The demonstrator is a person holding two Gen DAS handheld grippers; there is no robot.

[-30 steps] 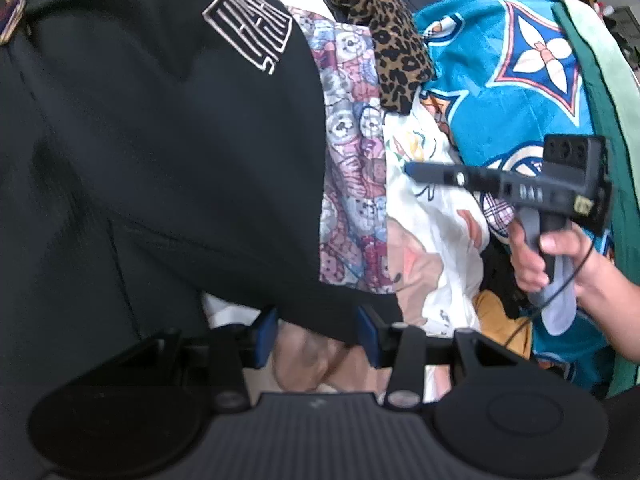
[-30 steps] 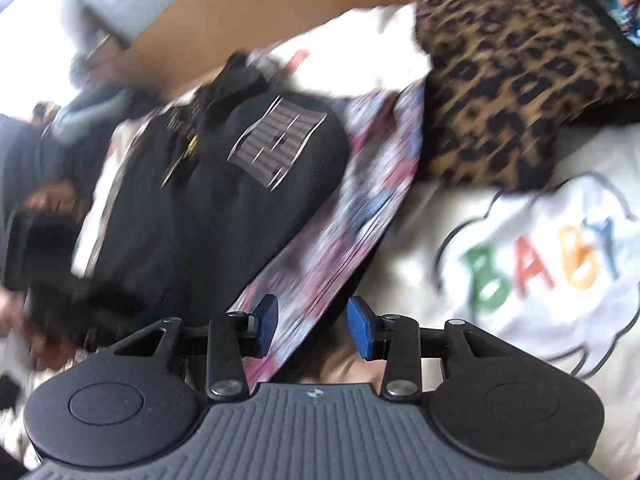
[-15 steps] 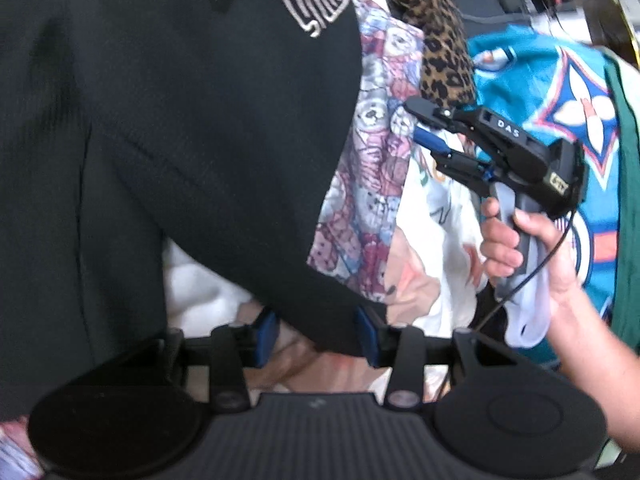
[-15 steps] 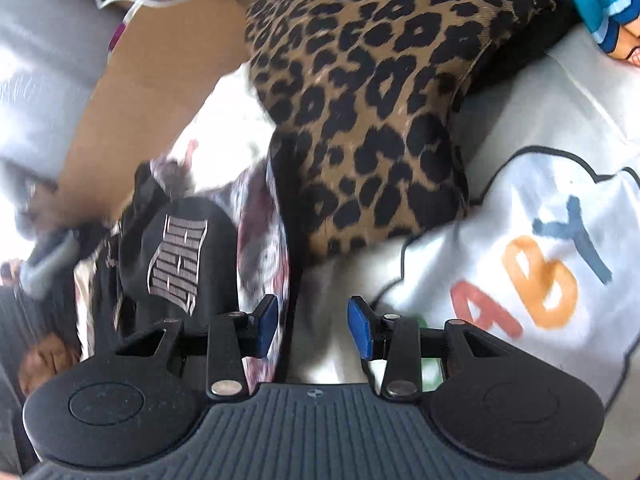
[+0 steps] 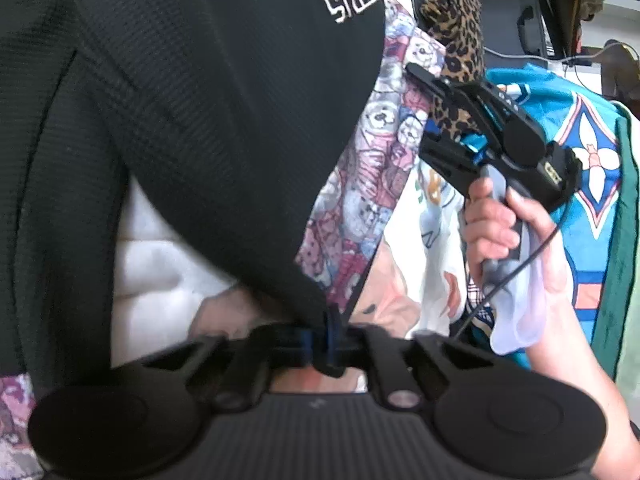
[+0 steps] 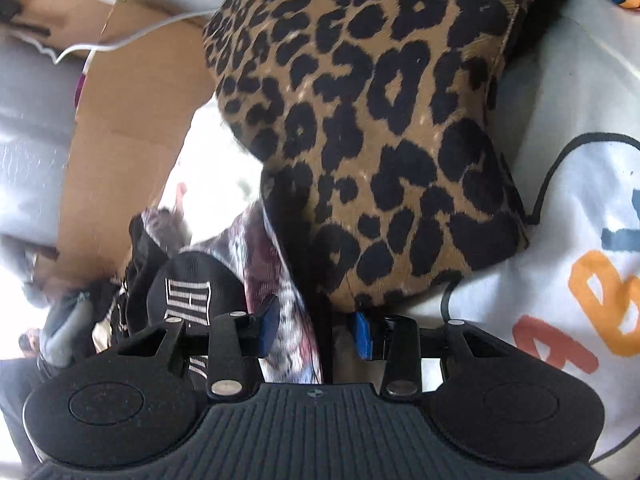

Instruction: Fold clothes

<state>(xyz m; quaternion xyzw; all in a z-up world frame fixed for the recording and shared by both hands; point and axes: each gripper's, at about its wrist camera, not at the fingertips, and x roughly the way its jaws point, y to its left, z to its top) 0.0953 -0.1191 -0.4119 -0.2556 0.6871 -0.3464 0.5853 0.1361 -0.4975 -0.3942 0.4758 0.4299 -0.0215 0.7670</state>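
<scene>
Left tool point(image 5: 325, 334) newly clamped — black garment point(image 5: 224, 128) corner

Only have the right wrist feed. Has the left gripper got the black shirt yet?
Observer: Yes. The left gripper has just closed its jaws on the black garment, pinching its lowest corner.
Operator: What's under that corner?
Observer: Bear-print fabric runs along the garment's edge, partly beneath it.
Operator: How does my gripper look from there?
Observer: The right gripper is open and empty, over the bear print beside the leopard fabric; a hand grips its handle.
</scene>
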